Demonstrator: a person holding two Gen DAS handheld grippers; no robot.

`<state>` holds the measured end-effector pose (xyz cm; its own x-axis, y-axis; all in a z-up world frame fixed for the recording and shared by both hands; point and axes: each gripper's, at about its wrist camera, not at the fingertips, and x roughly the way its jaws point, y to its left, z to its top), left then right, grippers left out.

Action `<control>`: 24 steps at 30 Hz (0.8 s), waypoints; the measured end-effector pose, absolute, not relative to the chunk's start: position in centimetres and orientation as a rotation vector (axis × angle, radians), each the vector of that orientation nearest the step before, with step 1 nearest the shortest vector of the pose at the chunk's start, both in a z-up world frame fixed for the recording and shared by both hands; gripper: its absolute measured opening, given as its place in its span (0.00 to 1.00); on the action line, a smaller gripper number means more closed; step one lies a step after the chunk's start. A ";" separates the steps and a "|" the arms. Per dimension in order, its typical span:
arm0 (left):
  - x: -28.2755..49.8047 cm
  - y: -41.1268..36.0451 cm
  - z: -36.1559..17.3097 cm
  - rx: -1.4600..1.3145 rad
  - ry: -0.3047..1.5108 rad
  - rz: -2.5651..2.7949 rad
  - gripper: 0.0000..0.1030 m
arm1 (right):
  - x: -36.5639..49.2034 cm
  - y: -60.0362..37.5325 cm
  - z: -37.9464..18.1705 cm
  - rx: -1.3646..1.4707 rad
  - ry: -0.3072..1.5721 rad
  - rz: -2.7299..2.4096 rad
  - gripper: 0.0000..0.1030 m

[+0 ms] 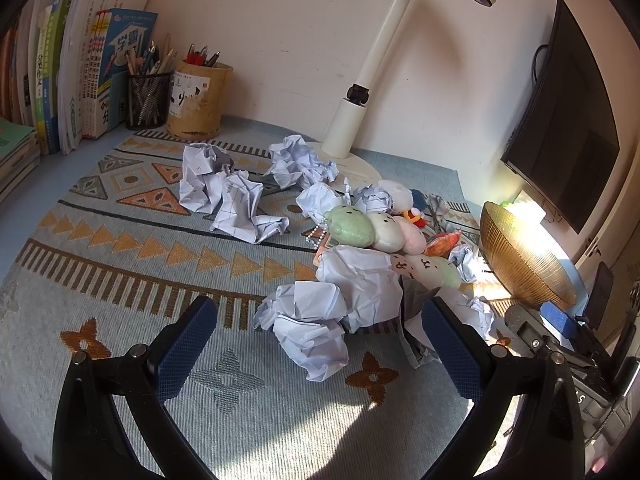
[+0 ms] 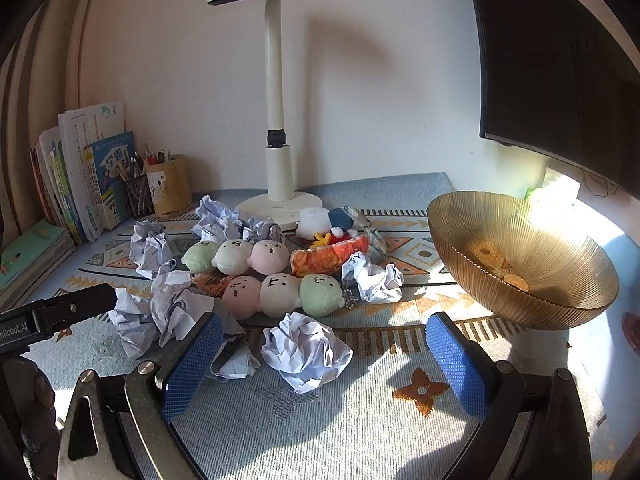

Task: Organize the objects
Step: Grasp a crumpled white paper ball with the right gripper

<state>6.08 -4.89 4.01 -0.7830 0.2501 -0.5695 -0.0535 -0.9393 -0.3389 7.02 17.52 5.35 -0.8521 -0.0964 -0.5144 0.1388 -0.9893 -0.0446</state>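
Several crumpled paper balls lie on a patterned mat among plush toys. In the left wrist view my left gripper [image 1: 320,320] is open, its blue pads either side of a big paper wad [image 1: 320,320] just ahead. Plush dumpling strings [image 1: 376,232] lie behind it. In the right wrist view my right gripper [image 2: 324,344] is open around a paper ball [image 2: 306,354] in front of two plush strings [image 2: 280,292]. An amber glass bowl [image 2: 520,264] stands at the right, holding nothing but its pattern. The left gripper's body [image 2: 60,312] shows at the left edge.
A white desk lamp [image 2: 276,128] stands at the back centre. Books [image 1: 60,80], a mesh pen cup [image 1: 148,96] and a bamboo pen holder [image 1: 200,100] line the back left. A dark monitor [image 1: 572,120] hangs at the right. An orange pouch [image 2: 332,256] lies among the toys.
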 end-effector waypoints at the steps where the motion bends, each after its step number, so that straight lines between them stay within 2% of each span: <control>1: 6.4 -5.3 4.1 -0.956 -0.478 2.765 0.99 | 7.2 17.0 5.3 0.811 0.155 -2.892 0.88; 3: 7.2 -6.2 4.0 -0.974 -0.518 2.738 0.99 | 7.7 16.0 5.2 0.837 0.185 -2.835 0.78; 7: 8.4 -7.8 3.7 -1.042 -0.513 2.767 0.99 | 7.1 14.3 4.9 0.935 0.058 -2.632 0.78; 10: 7.7 -8.2 3.6 -1.148 -0.426 2.800 0.98 | 5.8 12.0 4.3 0.995 0.178 -2.587 0.78; 15: 5.2 -8.0 3.5 -1.185 -0.538 2.608 0.97 | 3.7 9.7 3.7 1.029 0.336 -2.576 0.78; 17: 4.0 -6.8 3.1 -1.204 -0.491 2.589 0.89 | 2.8 9.3 3.2 1.039 0.383 -2.580 0.69; 18: 3.3 -6.3 2.7 -1.232 -0.462 2.587 0.78 | 2.4 9.3 2.8 1.063 0.413 -2.576 0.50; 19: 2.7 -6.0 2.2 -1.267 -0.455 2.573 0.64 | 2.0 9.3 2.3 1.091 0.422 -2.576 0.40; 21: 1.8 -5.8 1.2 -1.316 -0.494 2.529 0.52 | 1.8 10.0 2.4 1.082 0.366 -2.585 0.40; 24: 1.9 -5.8 1.0 -1.292 -0.518 2.508 0.42 | 2.6 11.3 3.8 1.016 0.235 -2.570 0.39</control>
<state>1.94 -5.78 0.95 -0.5645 0.3954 -0.7246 -0.0763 -0.8990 -0.4312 2.60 11.34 3.78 -0.6735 -0.2739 -0.6866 0.3939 -0.9190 -0.0197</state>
